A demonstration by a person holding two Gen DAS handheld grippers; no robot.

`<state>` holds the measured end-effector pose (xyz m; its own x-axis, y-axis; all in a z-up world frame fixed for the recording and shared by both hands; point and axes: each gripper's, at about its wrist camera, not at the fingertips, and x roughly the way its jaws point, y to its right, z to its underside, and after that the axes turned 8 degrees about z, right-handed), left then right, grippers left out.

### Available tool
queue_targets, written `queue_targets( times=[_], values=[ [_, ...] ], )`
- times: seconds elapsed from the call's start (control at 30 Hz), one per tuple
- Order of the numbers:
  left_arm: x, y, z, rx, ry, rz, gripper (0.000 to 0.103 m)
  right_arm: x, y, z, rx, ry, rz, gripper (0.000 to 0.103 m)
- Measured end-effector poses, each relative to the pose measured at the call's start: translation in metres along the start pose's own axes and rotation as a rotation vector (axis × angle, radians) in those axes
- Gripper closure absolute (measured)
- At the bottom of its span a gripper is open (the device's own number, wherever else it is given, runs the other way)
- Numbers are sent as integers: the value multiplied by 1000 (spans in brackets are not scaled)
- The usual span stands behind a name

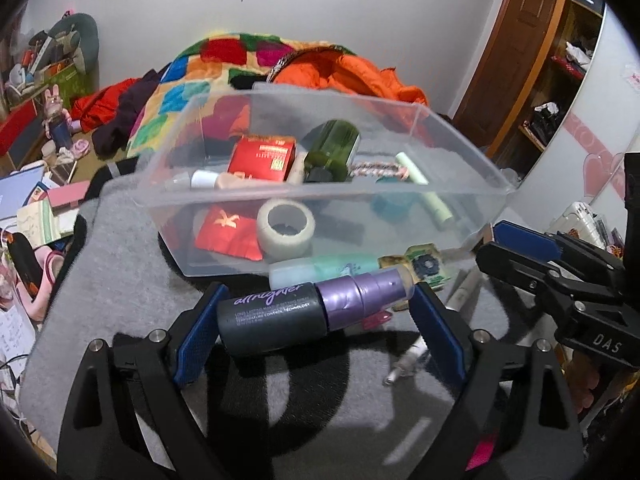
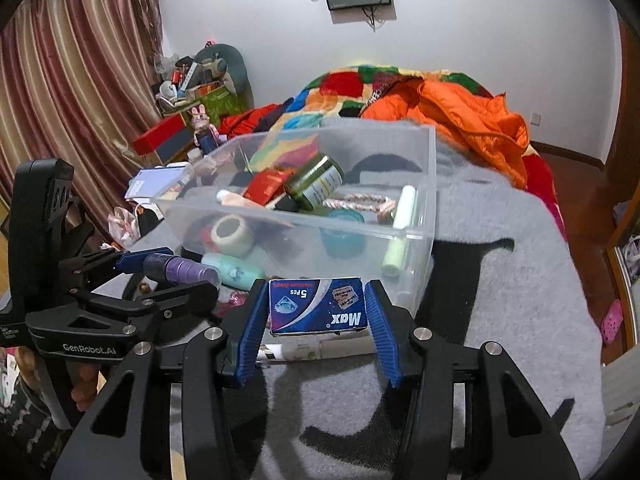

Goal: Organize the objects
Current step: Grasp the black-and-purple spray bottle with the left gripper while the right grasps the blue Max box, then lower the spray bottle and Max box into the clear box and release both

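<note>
My left fingers clamp the smooth, slippery bottle endwise; right fingers squeeze the light box by its sides

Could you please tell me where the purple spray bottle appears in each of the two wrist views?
Left wrist: spray bottle at lower centre, crosswise between the left tool's pads.
Right wrist: at left, in the other tool, in front of the bin.
Shared landmark: the clear bin, behind it in both.

Left gripper, right gripper: jaws clamped
</note>
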<state>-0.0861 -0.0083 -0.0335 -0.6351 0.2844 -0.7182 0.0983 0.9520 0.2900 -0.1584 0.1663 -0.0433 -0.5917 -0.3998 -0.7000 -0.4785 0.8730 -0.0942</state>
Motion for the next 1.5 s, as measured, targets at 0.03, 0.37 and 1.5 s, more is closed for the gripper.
queue_targets(
  times=[0.03, 0.37, 1.5],
  values=[
    [-4, 1, -1, 4, 9, 0, 12, -3, 0, -1, 0, 8, 0, 58],
    [-37, 17, -18, 62, 114, -10, 12, -25, 1, -22, 15, 92, 4, 58],
    [14, -29, -70, -9, 71, -43, 12, 36, -1, -66, -13, 49, 100, 58]
  ],
)
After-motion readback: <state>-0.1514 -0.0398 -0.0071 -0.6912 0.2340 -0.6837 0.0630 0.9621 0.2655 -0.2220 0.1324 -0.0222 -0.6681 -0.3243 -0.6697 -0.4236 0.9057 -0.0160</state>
